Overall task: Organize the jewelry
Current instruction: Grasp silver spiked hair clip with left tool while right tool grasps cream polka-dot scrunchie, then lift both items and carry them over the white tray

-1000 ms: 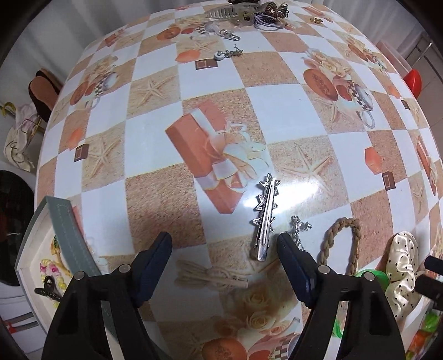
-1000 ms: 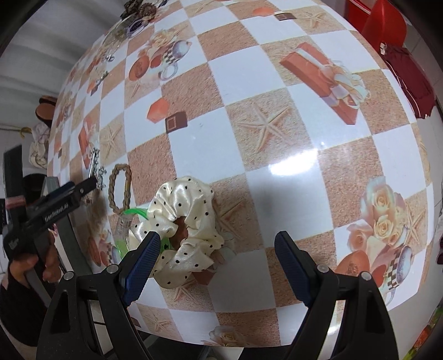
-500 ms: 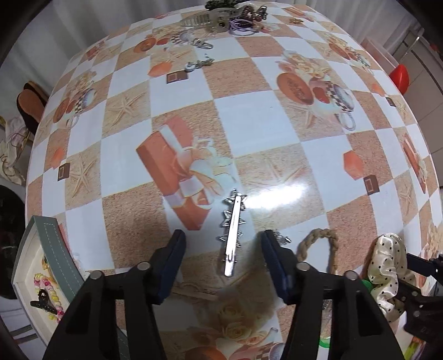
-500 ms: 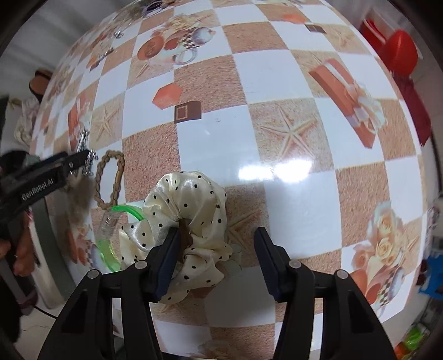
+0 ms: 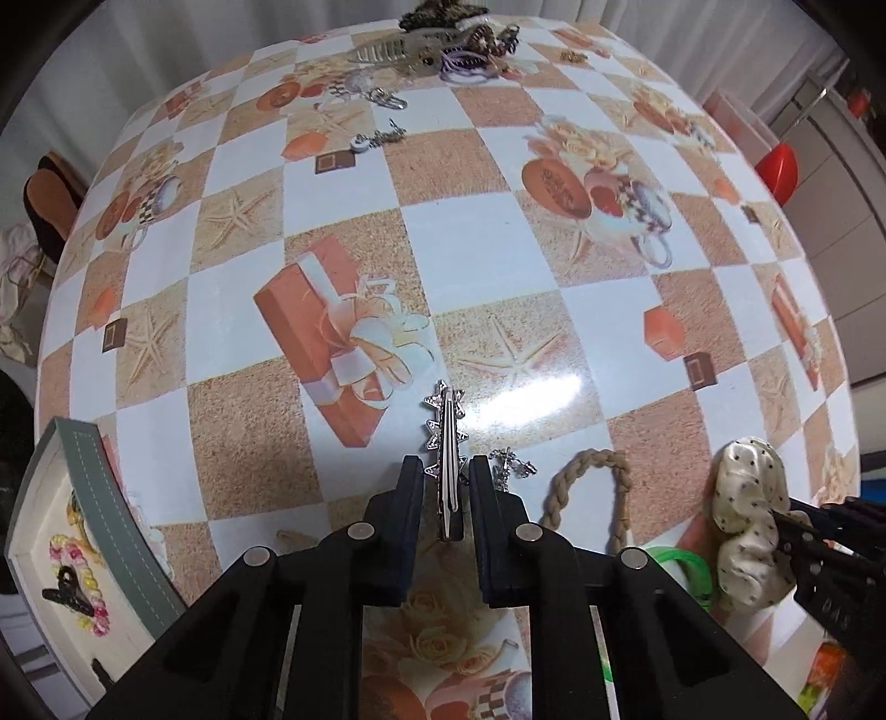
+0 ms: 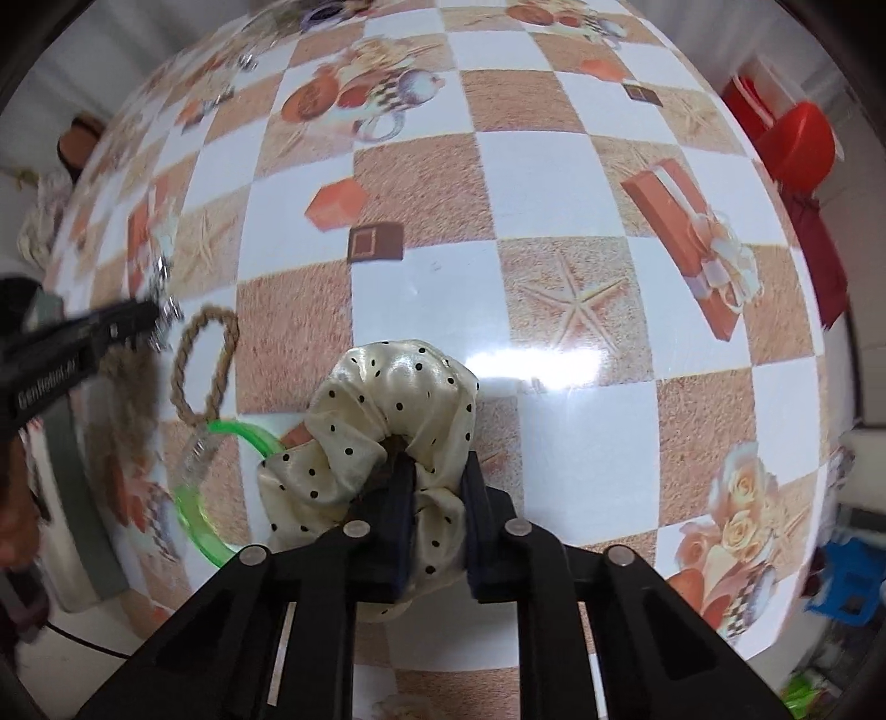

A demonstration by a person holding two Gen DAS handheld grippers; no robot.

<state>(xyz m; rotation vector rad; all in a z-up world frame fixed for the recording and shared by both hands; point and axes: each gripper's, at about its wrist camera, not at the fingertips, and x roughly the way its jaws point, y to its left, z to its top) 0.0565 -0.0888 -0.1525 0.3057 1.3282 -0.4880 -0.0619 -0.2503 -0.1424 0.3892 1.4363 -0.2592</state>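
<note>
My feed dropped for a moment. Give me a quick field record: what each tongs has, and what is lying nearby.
left tongs: jaws just closed on the silver star hair clip
right tongs: jaws just closed on the cream polka-dot scrunchie
beside clip: braided rope loop, flat on the tablecloth
by scrunchie: green bangle
box: left table edge, open, holds a black clip
far edge: pile of jewelry

Shiny metal hair clip — satiny cloth scrunchie — glossy tablecloth

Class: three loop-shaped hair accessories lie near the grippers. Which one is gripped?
The cream polka-dot scrunchie, pinched by the right gripper; the braided tan loop and green ring lie free.
</note>
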